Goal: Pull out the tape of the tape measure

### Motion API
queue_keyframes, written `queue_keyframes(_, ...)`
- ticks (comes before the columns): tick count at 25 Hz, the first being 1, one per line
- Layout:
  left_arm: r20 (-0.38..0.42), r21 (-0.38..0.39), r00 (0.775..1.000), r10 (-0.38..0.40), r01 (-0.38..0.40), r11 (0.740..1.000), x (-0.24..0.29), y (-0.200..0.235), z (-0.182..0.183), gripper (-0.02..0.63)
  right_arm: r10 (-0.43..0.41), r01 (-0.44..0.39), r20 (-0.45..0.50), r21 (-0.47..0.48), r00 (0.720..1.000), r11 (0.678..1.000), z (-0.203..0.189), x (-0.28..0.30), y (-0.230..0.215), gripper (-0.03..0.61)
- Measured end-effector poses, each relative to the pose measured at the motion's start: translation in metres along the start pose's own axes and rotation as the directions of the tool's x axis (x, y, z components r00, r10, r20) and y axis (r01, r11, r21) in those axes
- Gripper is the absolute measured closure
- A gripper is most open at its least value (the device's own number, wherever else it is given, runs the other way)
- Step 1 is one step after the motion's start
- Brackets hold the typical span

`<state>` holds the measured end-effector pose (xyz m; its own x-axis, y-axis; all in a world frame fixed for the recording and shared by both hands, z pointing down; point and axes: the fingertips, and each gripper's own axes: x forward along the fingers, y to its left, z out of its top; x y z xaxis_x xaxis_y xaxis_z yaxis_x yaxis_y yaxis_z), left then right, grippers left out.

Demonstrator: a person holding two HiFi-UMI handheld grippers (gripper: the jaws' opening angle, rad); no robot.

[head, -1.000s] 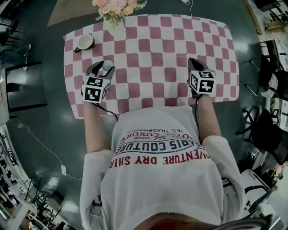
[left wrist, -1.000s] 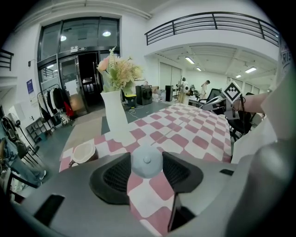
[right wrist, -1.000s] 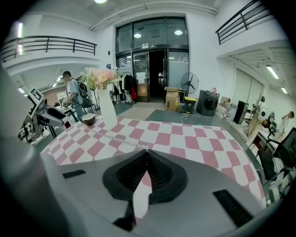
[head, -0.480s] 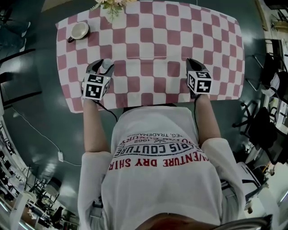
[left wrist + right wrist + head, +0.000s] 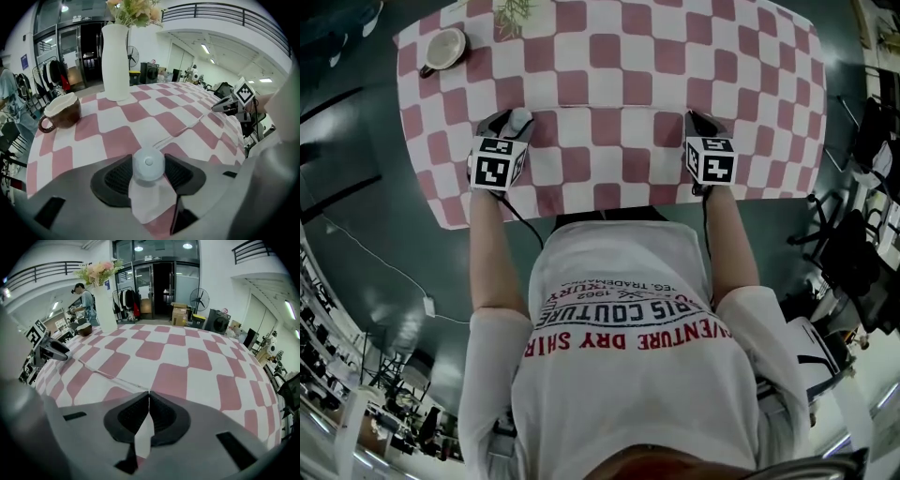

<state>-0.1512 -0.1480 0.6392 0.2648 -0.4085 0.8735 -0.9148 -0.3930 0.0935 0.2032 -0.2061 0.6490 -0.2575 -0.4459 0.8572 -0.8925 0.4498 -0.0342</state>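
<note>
A small round white tape measure (image 5: 148, 163) sits between the jaws of my left gripper (image 5: 148, 169), which is shut on it; in the head view the tape measure (image 5: 519, 118) shows at that gripper's (image 5: 510, 122) tips, left of the middle of the checked tablecloth (image 5: 609, 84). A thin tape (image 5: 183, 131) runs low across the cloth towards my right gripper (image 5: 224, 106). In the right gripper view the tape (image 5: 110, 376) ends at the tips of the right gripper (image 5: 149, 394), whose jaws are shut on it. Both grippers point steeply down near the table's near edge.
A brown cup with a white inside (image 5: 445, 48) stands at the far left corner, and a white vase with flowers (image 5: 115, 56) at the far edge. The table's near edge (image 5: 600, 210) lies just before the person's body. A person (image 5: 87, 302) stands beyond the table.
Both grippers have sunk towards the tablecloth, the same distance apart. The left still holds the tape measure and the right stays shut.
</note>
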Motion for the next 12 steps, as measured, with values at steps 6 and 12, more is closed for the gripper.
queue_keyframes(6, -0.010, 0.034, 1.000, 0.004, -0.004, 0.999, 0.0096, -0.0005, -0.0025, 0.382, -0.017, 0.017, -0.016, -0.007, 1.000, 1.000, -0.0056, 0.0046, 0.0032, 0.549)
queue_keyframes(12, 0.002, 0.030, 1.000, 0.013, -0.013, 0.999, 0.0116, -0.0002, -0.0001, 0.378, -0.049, 0.049, -0.023, -0.011, 0.999, 0.999, -0.0048, 0.0050, 0.0021, 0.548)
